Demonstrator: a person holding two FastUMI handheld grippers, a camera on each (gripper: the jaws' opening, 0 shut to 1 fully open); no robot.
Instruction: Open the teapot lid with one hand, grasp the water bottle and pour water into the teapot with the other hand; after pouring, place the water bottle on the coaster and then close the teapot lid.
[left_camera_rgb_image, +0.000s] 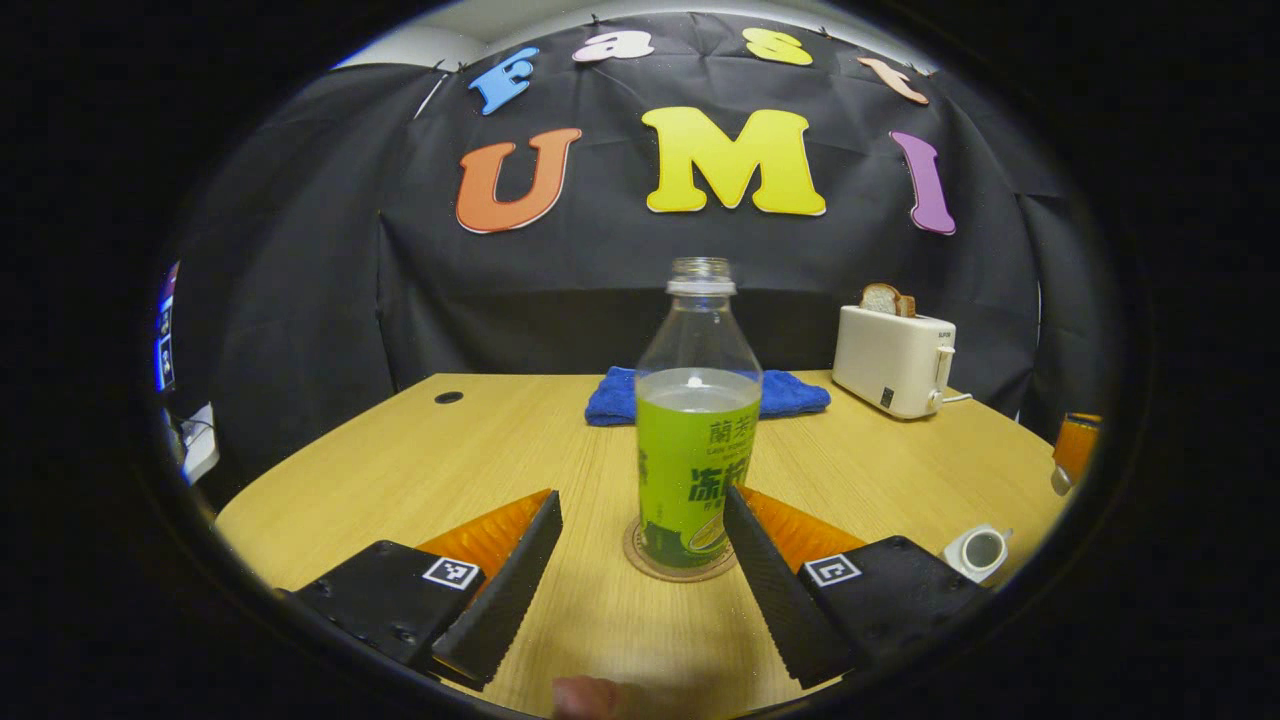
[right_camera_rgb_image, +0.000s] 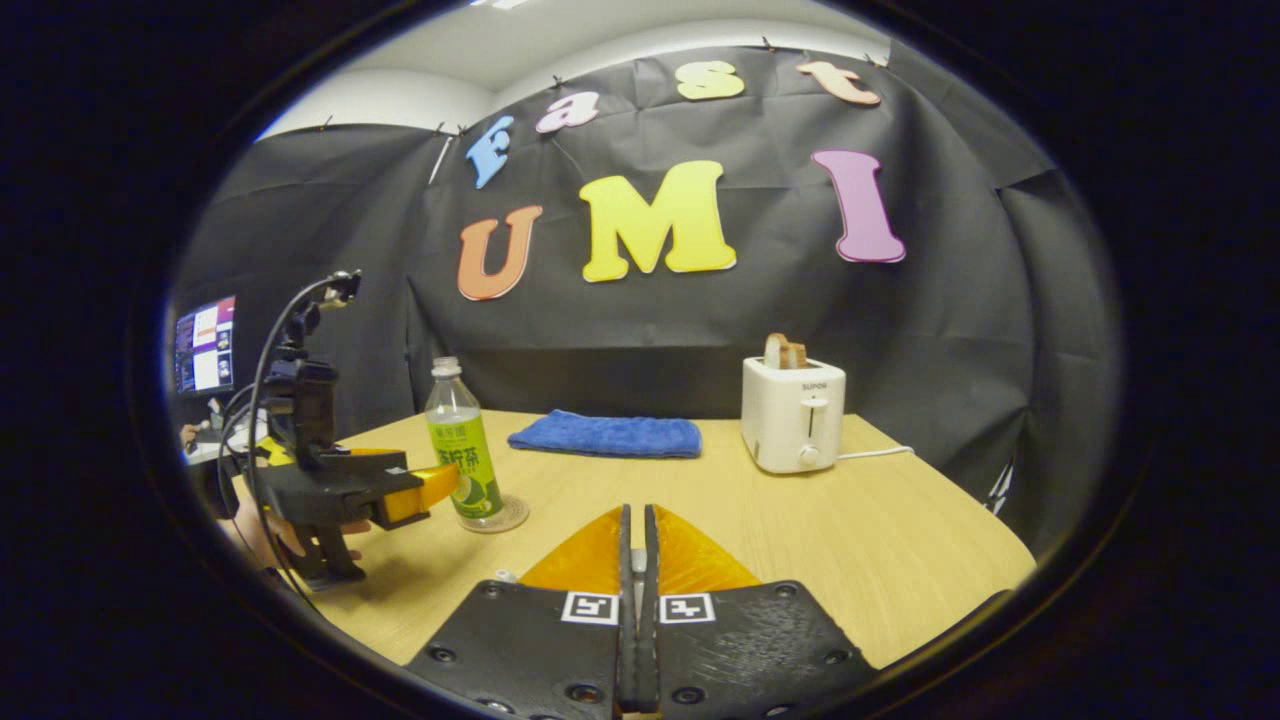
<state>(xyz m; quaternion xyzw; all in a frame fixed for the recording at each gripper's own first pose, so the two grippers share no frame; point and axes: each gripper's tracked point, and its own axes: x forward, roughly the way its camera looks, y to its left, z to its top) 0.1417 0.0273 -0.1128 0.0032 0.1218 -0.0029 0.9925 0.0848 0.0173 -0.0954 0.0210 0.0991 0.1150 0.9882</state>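
Hovering level, left gripper (left_camera_rgb_image: 640, 510) jaws spread flanking water bottle (left_camera_rgb_image: 697, 440) on coaster (left_camera_rgb_image: 680, 568); right gripper (right_camera_rgb_image: 637, 525) jaws pressed together.

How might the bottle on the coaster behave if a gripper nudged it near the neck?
The bottle is tall, narrow and uncapped, so it would probably tip and spill. It looks roughly half full, so fairly bottom-heavy. Its clear plastic wall may flex under squeezing.
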